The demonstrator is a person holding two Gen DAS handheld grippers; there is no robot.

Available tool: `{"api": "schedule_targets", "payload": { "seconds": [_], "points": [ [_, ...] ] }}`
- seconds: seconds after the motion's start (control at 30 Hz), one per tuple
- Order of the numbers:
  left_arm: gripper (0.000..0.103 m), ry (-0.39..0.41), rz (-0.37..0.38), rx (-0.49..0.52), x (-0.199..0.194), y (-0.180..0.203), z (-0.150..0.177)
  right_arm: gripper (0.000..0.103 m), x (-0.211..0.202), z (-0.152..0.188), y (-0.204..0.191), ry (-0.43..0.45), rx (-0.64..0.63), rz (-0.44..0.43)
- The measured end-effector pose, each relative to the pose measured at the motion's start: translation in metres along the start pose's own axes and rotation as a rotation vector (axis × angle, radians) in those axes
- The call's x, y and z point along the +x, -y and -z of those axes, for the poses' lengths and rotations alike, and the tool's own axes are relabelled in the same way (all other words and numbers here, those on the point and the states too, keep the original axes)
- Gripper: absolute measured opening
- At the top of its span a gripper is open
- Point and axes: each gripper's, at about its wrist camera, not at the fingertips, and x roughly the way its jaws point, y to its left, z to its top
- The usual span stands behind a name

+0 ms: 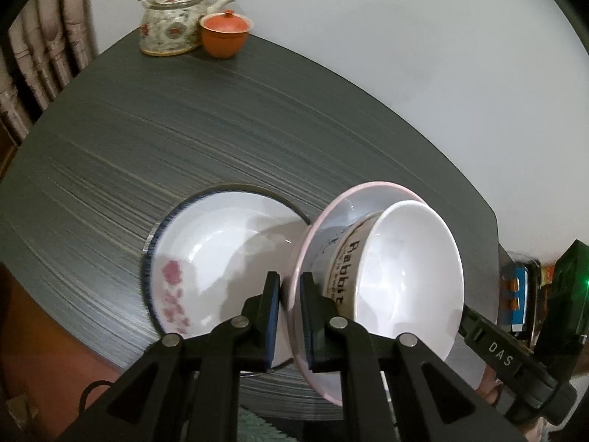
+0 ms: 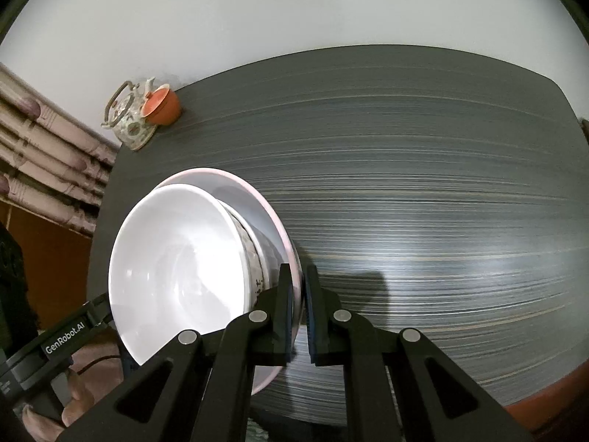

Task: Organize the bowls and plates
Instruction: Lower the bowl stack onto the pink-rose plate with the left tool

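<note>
Glossy ceramic bowl (image 2: 176, 258), matt table (image 2: 405, 184)

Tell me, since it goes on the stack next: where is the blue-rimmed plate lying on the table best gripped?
Grip the blue-rimmed plate by its raised rim, one pad above and one below. It lies flat on the table, so only the edge offers a hold. Probably come from the near side by the pink flowers, which looks clear of the pink-rimmed plate.

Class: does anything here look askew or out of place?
Nothing spilled or broken. The pink plate, with the bowl on it, is off the table, gripped at opposite rims by the left gripper and right gripper.
</note>
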Motion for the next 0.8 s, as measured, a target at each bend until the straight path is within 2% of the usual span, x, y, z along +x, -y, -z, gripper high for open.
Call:
{"api": "schedule_targets", "payload": {
  "seconds": [0.5,0.8],
  "points": [
    [0.009,0.017,-0.039,-0.086,-0.012,-0.058,-0.007,0.010,0.023,0.004,-0.056,-0.056,-0.068,-0.036],
    [0.009,0.005,-0.037,-0.108,-0.008,-0.072,-0.012,0.010,0.045,0.010,-0.076,-0.097,-0.083,-0.035]
  ]
}}
